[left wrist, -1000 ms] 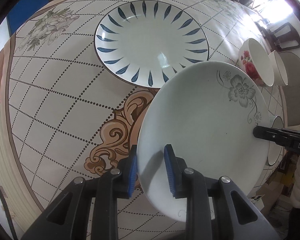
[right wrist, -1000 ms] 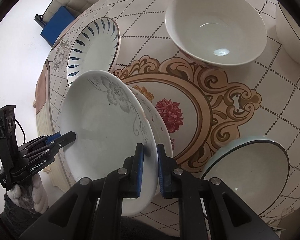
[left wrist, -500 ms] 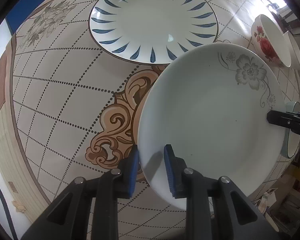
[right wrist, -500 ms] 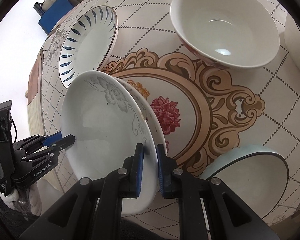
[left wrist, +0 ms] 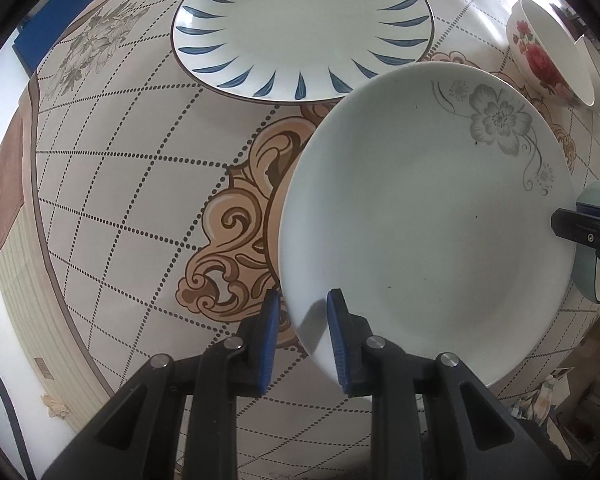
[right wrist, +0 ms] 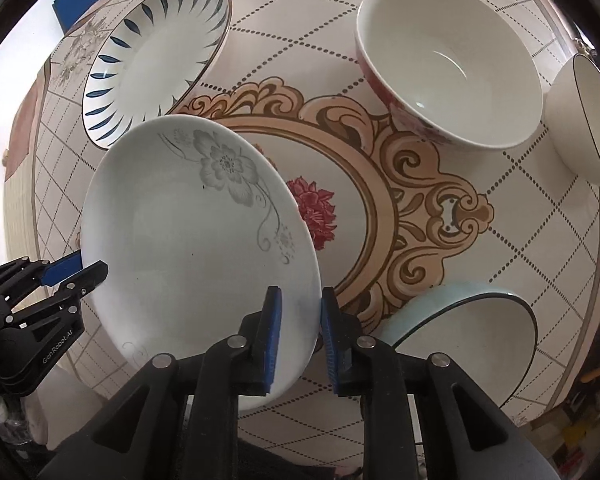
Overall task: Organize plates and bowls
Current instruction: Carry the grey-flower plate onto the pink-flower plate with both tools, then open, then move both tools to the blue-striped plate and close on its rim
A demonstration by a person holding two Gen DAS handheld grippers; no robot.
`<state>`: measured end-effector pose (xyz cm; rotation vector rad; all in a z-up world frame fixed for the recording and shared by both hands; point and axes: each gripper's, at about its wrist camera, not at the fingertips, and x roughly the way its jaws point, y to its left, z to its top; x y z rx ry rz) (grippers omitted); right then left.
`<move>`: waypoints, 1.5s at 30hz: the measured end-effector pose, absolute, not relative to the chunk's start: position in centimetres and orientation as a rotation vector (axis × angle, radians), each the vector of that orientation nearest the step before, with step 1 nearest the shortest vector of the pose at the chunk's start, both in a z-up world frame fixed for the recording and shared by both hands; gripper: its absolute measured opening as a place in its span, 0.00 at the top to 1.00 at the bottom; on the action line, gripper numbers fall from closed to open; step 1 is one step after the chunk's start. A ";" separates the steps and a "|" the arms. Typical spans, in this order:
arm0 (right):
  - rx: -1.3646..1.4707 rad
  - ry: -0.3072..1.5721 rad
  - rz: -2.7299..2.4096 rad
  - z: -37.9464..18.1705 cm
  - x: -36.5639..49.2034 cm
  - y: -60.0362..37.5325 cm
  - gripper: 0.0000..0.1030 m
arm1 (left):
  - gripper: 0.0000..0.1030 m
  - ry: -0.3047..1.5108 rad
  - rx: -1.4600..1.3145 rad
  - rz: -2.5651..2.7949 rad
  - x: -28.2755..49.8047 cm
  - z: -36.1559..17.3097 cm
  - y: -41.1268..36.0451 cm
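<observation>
A white plate with a grey flower (left wrist: pixel 428 220) is held tilted above the table by both grippers. My left gripper (left wrist: pixel 300 336) is shut on its near rim. My right gripper (right wrist: pixel 298 334) has its jaws a little wider than in the earlier frames and straddles the opposite rim (right wrist: pixel 300 280); its tips show at the plate's right edge in the left wrist view (left wrist: pixel 580 228). A blue-leaf patterned plate (left wrist: pixel 300 28) lies flat on the table beyond it, also in the right wrist view (right wrist: pixel 152 60).
A red-flowered bowl (right wrist: pixel 448 76) stands at the back right, also in the left wrist view (left wrist: pixel 548 56). A white bowl with a dark rim (right wrist: pixel 584 120) is at the far right. A pale blue bowl (right wrist: pixel 468 328) sits near the table's front edge. The round table (right wrist: pixel 520 220) has a patterned cloth.
Both grippers moved the flower plate forward toward the blue-leaf plate. My right gripper's jaws have widened on the rim.
</observation>
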<state>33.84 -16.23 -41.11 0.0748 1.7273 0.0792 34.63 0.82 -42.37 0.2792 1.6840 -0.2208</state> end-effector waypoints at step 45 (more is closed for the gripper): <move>0.423 1.644 0.194 -42.9 53.3 -16.3 0.20 | 0.55 1.665 -0.221 -0.097 53.4 -42.3 10.3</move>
